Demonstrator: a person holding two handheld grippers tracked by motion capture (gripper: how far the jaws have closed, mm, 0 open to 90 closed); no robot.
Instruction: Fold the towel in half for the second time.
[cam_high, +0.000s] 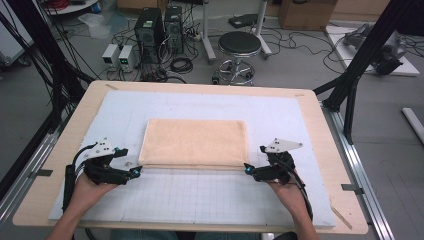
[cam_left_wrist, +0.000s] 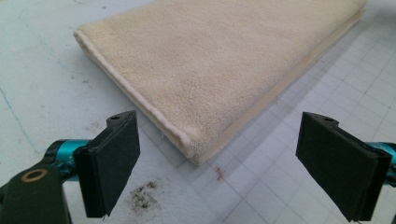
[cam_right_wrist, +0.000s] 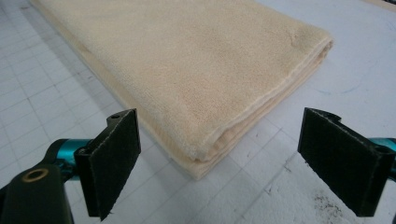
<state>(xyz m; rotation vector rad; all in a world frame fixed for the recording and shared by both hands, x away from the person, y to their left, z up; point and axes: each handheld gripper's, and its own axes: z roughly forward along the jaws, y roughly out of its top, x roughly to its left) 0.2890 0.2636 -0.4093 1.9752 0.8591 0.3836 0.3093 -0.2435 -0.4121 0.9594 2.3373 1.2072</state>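
A folded beige towel (cam_high: 194, 142) lies flat in the middle of the white gridded mat (cam_high: 200, 200). My left gripper (cam_high: 137, 172) rests just off the towel's near left corner (cam_left_wrist: 196, 151), jaws wide apart with nothing between the pads. At the near right corner (cam_right_wrist: 201, 163) my right gripper (cam_high: 247, 170) is likewise open and empty. In the left gripper view the towel (cam_left_wrist: 224, 60) stretches away beyond my left gripper (cam_left_wrist: 219, 168). The right gripper view shows the towel (cam_right_wrist: 187, 70) lying in two stacked layers ahead of my right gripper (cam_right_wrist: 219, 168).
The mat covers a wooden table (cam_high: 320, 115). Dark specks of dirt (cam_left_wrist: 144, 196) mark the mat near the left jaw. Beyond the table stand a stool (cam_high: 239, 50), computer towers (cam_high: 150, 30) and loose cables on the floor. Black frame posts (cam_high: 365, 55) flank the table.
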